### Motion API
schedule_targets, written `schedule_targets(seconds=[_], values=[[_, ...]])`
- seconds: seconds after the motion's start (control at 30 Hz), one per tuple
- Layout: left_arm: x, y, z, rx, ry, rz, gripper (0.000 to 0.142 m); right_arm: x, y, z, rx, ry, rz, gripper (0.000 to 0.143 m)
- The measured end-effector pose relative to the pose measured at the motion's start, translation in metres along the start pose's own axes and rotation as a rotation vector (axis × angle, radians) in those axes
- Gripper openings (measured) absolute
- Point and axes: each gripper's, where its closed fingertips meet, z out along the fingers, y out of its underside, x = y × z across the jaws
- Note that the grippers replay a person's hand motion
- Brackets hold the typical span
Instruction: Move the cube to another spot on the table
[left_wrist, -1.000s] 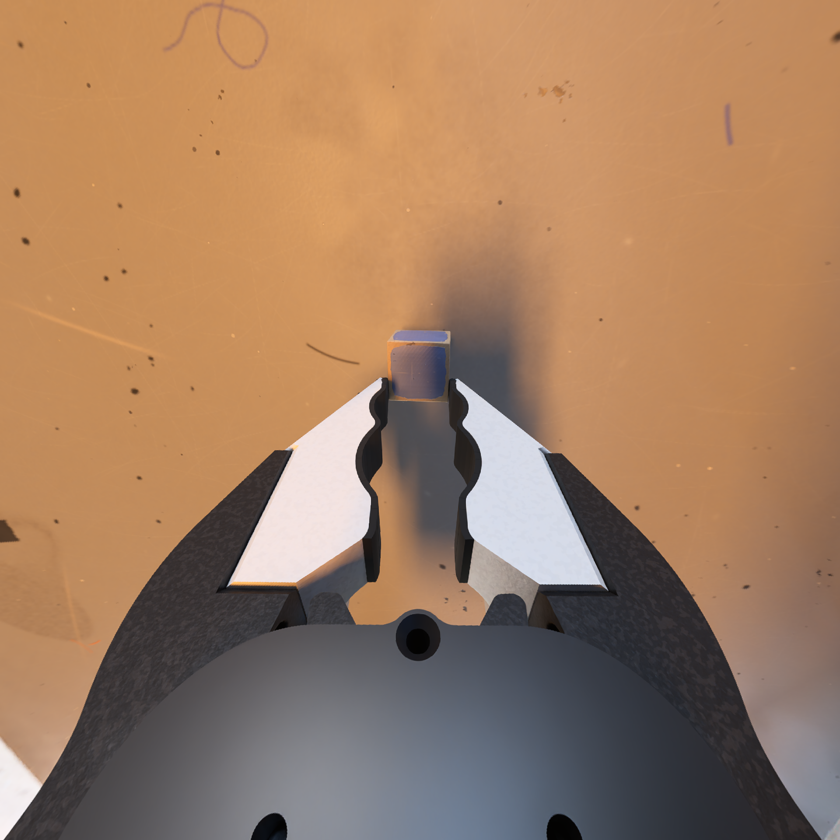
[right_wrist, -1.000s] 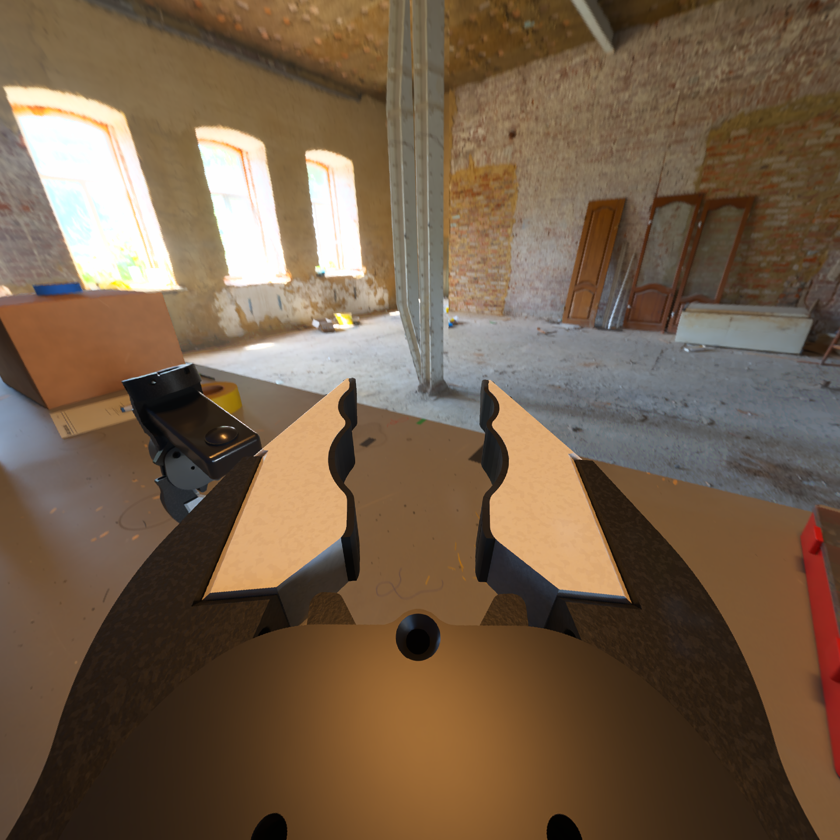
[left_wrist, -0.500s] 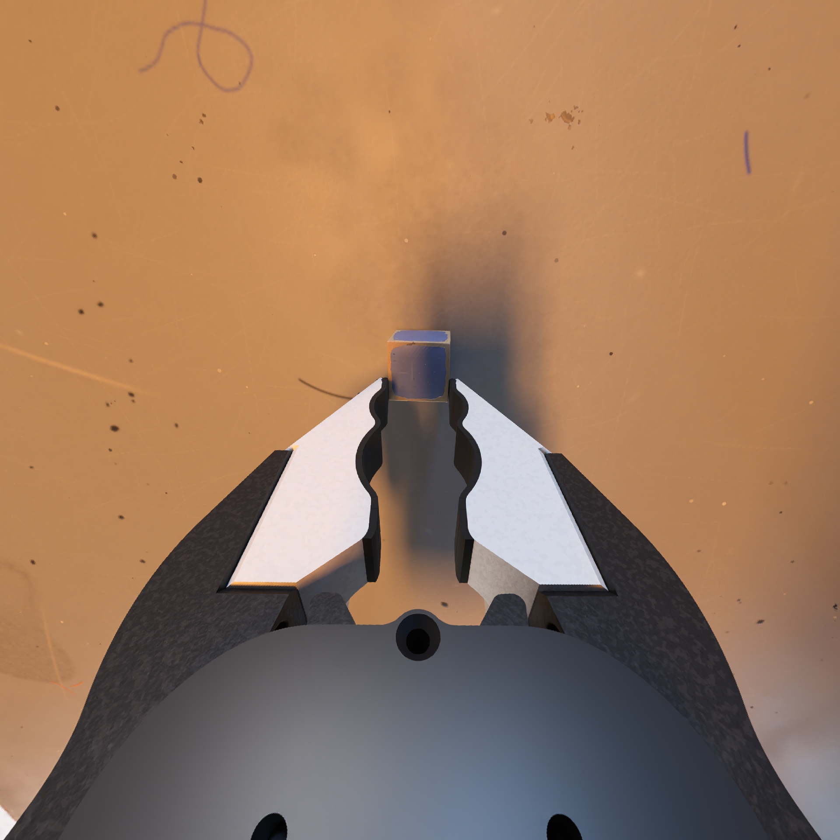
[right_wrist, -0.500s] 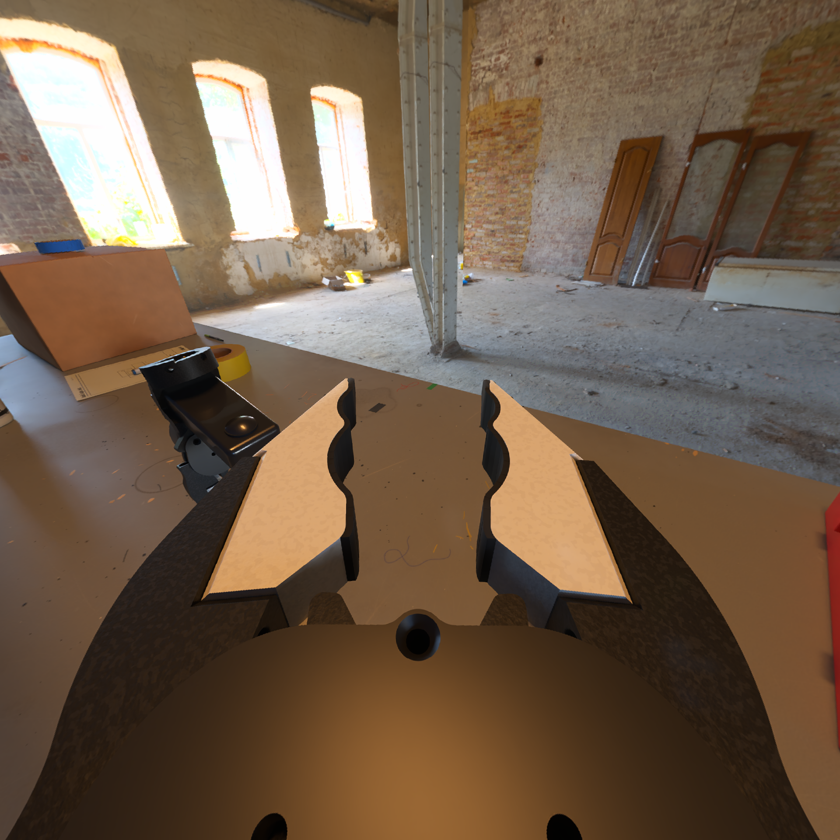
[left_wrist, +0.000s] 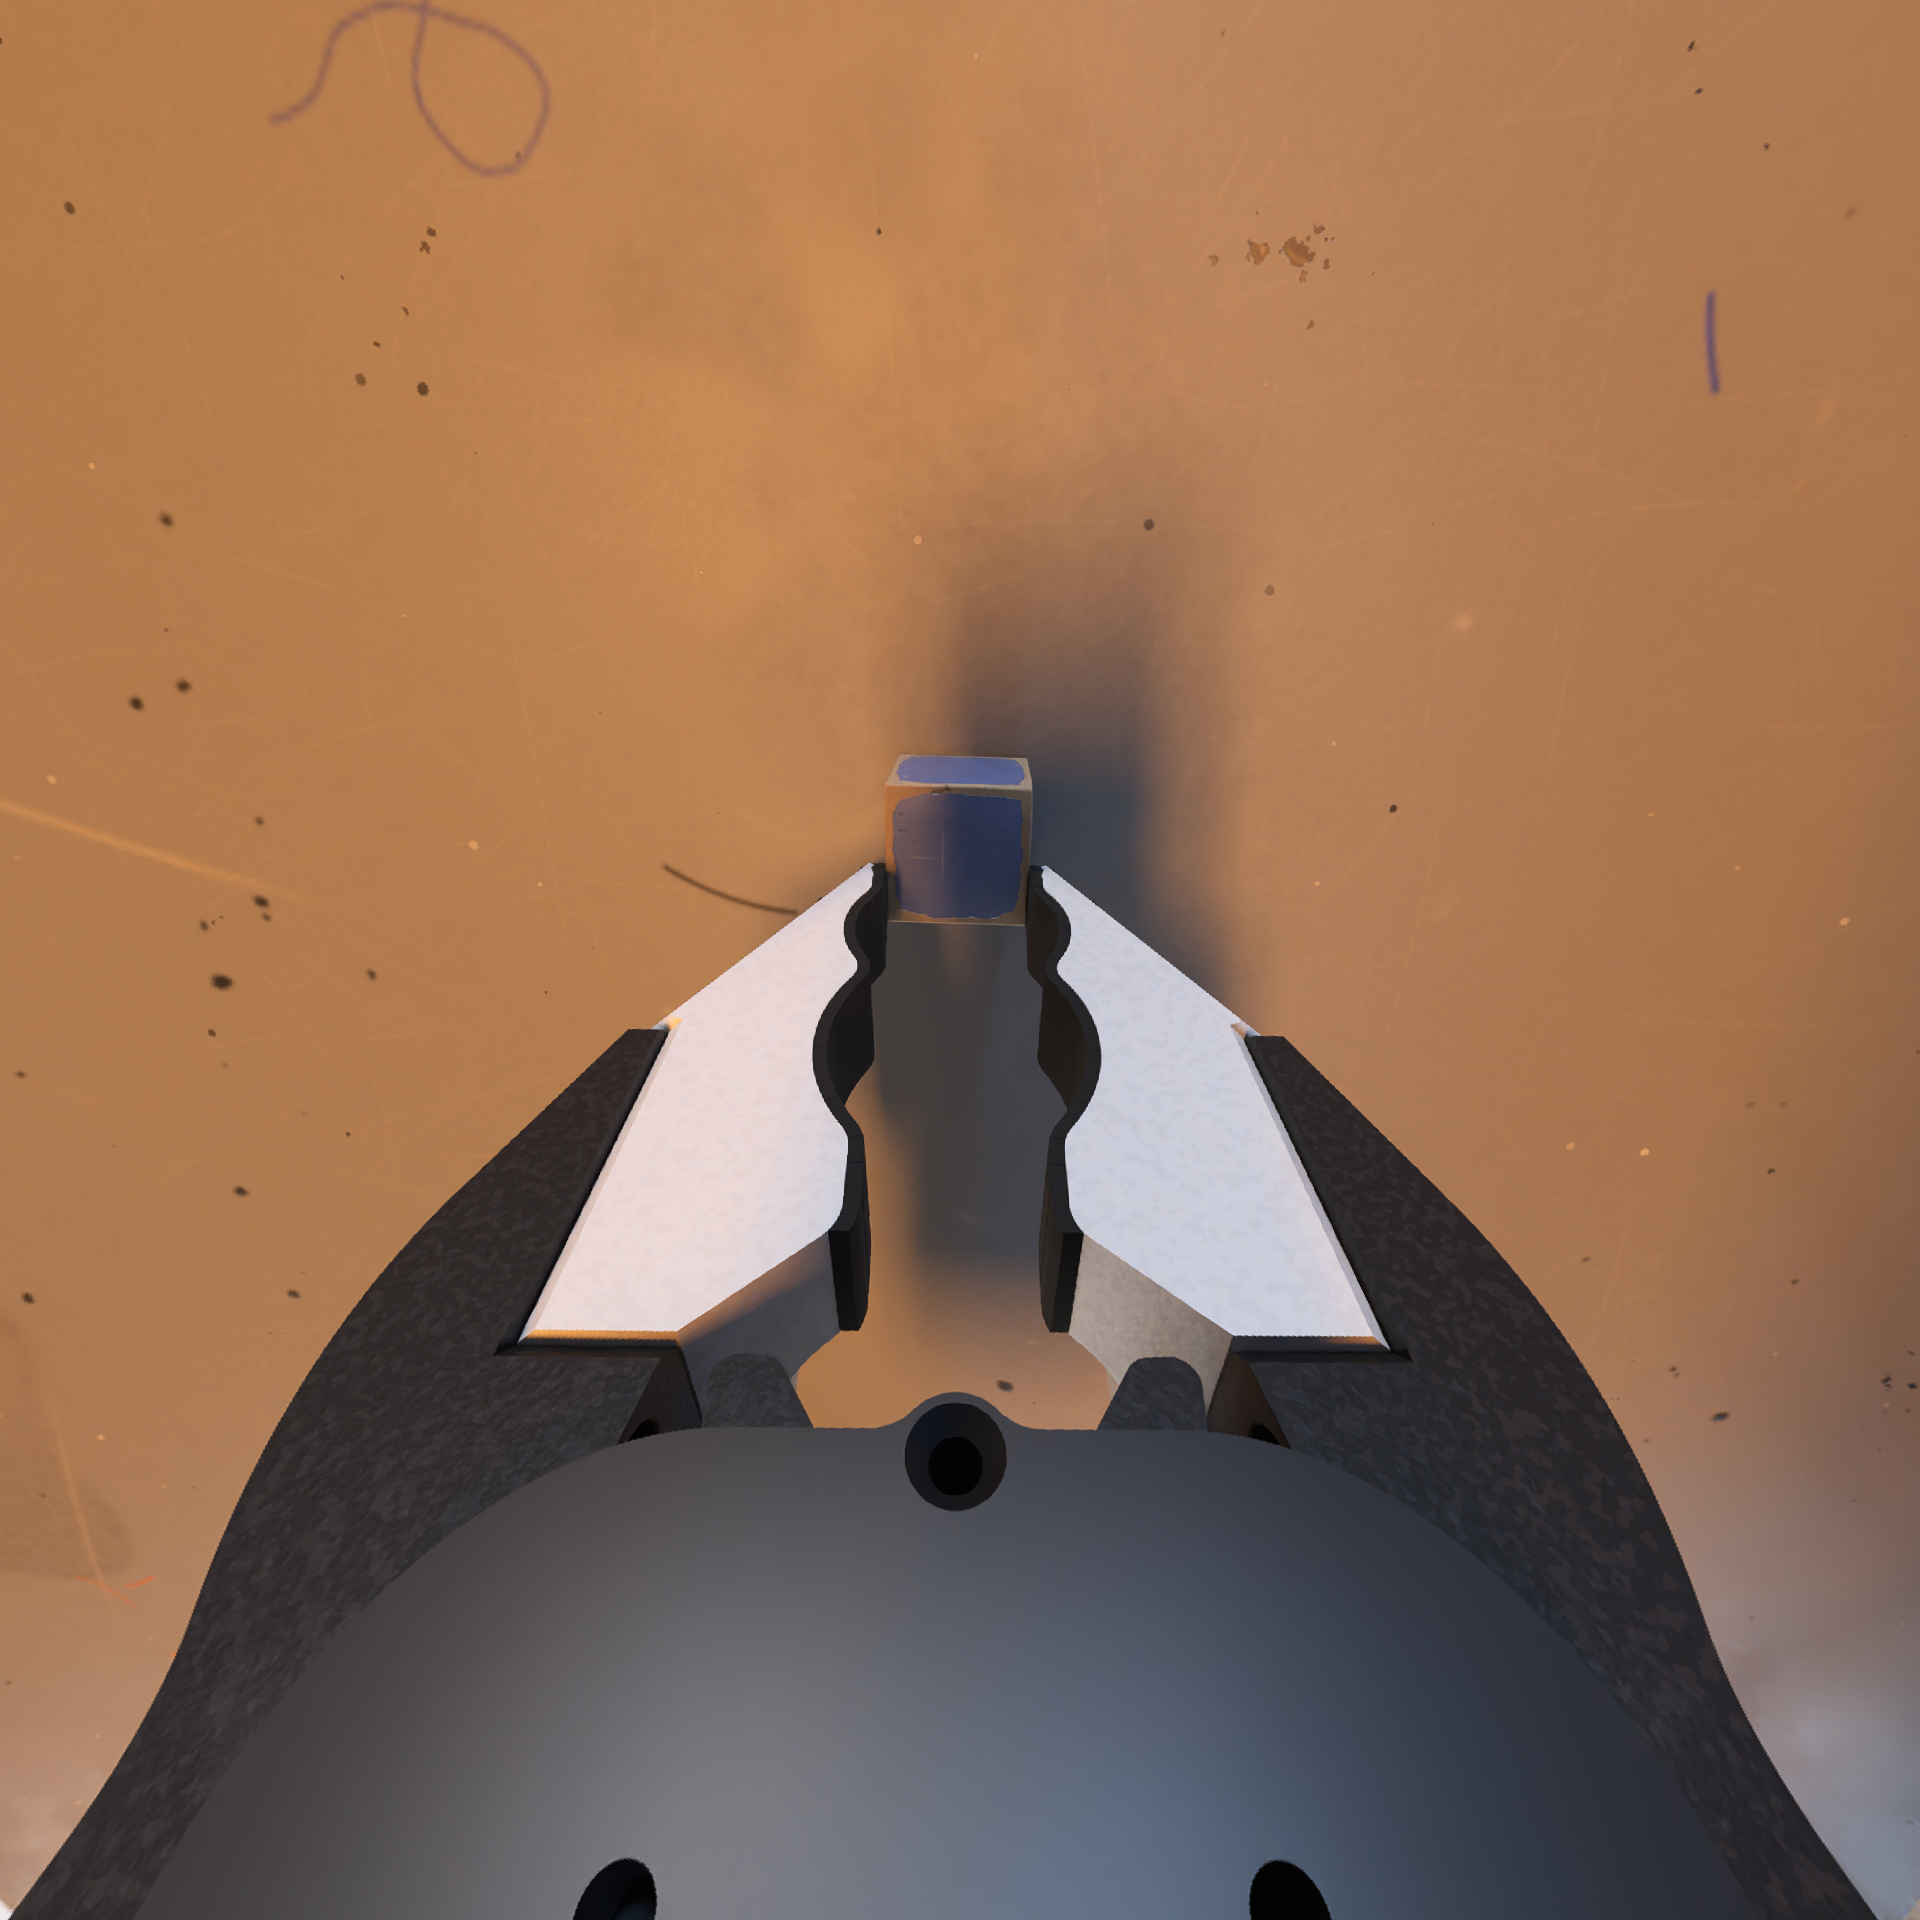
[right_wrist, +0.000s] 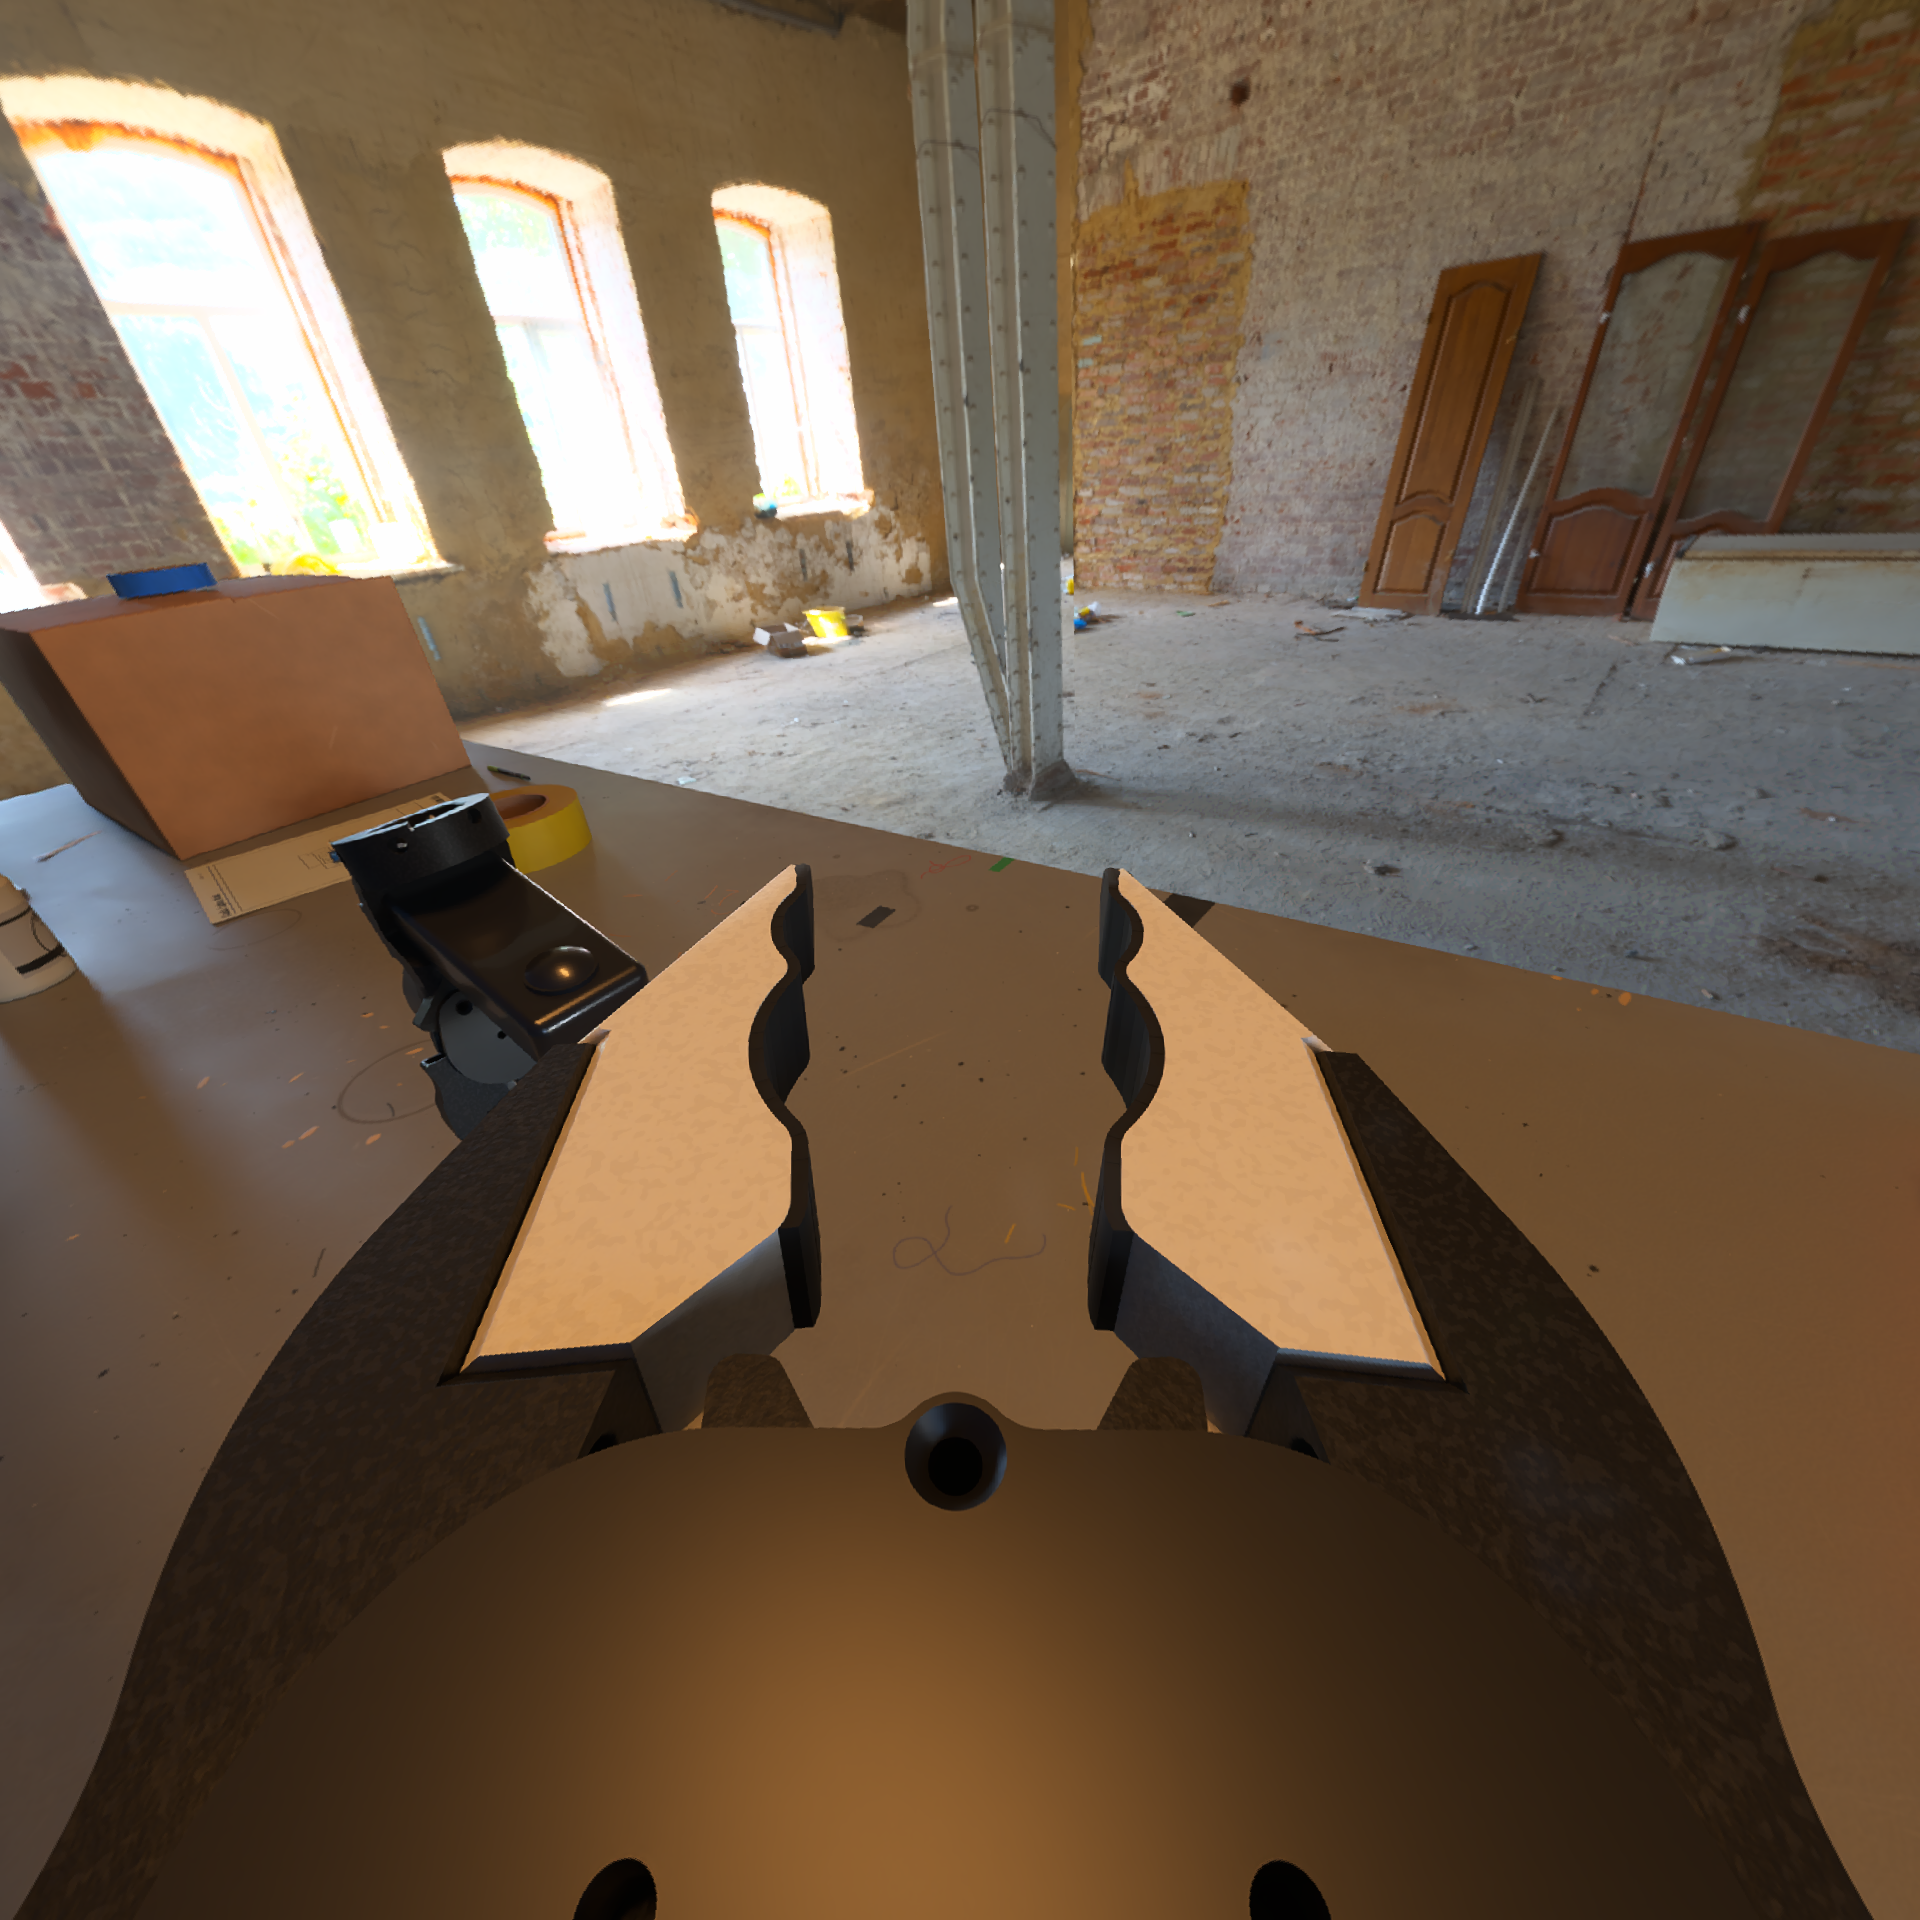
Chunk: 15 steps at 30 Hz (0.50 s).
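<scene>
A small blue cube (left_wrist: 958, 842) with tan edges sits pinched between the tips of my left gripper (left_wrist: 958, 894), which is shut on it over the orange-brown table (left_wrist: 1455, 623). A dark shadow falls on the table behind and to the right of the cube. My right gripper (right_wrist: 956, 894) is open and empty above the table, its jaws wide apart. The left gripper also shows in the right wrist view (right_wrist: 488, 935), to the left, pointing down at the table. The cube is hidden in that view.
At the table's far left stand a brown cardboard box (right_wrist: 239, 707), a sheet of paper (right_wrist: 281, 868), a yellow tape roll (right_wrist: 545, 821) and a white container (right_wrist: 26, 945). The table's far edge (right_wrist: 1351, 935) runs diagonally ahead of the right gripper.
The left gripper carried the cube a short way over the table; the table marks drifted, mostly in the first half second. The right gripper's view swung left, and a red object at the right edge left view.
</scene>
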Motion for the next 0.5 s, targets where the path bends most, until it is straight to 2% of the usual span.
schedule_targets(seconds=[0.03,0.17,0.23,0.37,0.5], values=[[0.0,0.0,0.0,0.001,0.006,-0.003,0.026,0.0,0.001,0.001,-0.005,0.0,-0.002,0.055],[0.002,0.0,-0.006,0.004,0.0,0.012,0.051,-0.001,0.002,0.002,-0.015,-0.004,-0.006,0.055],[-0.007,0.001,-0.027,0.024,-0.069,0.017,0.053,-0.002,0.001,0.001,-0.01,-0.005,-0.008,0.055],[-0.023,0.014,-0.105,0.176,-0.209,-0.041,0.05,-0.003,-0.002,-0.003,0.006,-0.013,-0.003,0.055],[-0.045,0.089,-0.19,0.239,-0.422,-0.151,0.049,-0.001,-0.004,-0.008,0.019,-0.008,0.001,0.055]])
